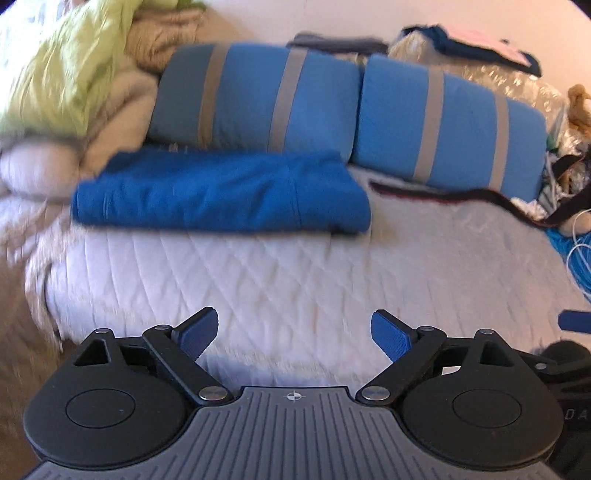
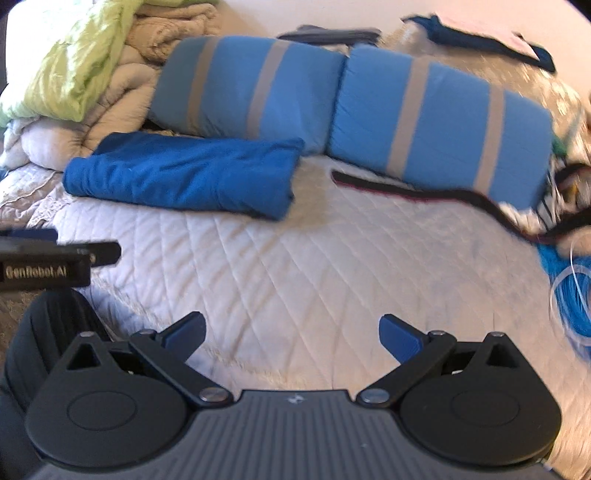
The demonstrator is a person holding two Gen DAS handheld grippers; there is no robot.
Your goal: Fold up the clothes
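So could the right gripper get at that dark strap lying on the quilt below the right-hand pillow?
Probably yes. The right gripper is open and empty, and only bare white quilt lies between it and the dark strap. The folded blue garment sits off to the left, out of the way.

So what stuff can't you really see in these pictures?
- Heap at the right edge, left wrist view: blurred and cut off, so its contents cannot be told.
- Blue folded cloth, right wrist view: folded over, so which garment it is stays hidden.
- Dark things behind the striped pillows, right wrist view: mostly hidden by the pillows.
- Left gripper, right wrist view: cut by the left edge.
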